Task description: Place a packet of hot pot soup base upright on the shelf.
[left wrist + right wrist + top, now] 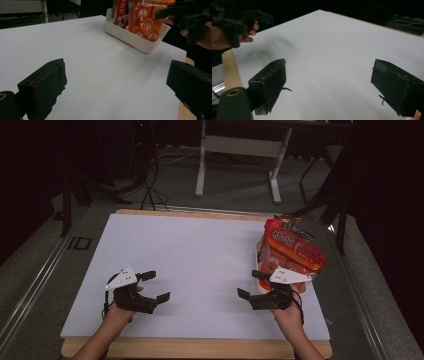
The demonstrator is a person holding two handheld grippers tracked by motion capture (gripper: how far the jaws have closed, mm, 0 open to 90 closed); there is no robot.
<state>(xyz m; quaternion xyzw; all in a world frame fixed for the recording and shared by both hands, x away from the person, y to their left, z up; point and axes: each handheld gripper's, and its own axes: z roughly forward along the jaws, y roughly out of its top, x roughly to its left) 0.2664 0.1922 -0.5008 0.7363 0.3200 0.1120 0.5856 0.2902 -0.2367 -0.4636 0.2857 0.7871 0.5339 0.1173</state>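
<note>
Snack packets (292, 251) stand packed in a white bin (136, 40) at the table's (200, 255) right edge, presumably for easy reach; right gripper (251, 284) nearest, left gripper (156, 285) well apart, both spread wide, holding nothing

I am working in what looks like a lab or test room, dim and bare. My table (165, 215) is a wood board under a white sheet, set on grey carpet (235, 195), with cables (150, 185) at 11 o'clock and a white desk frame (240, 150) at 12 o'clock.
</note>
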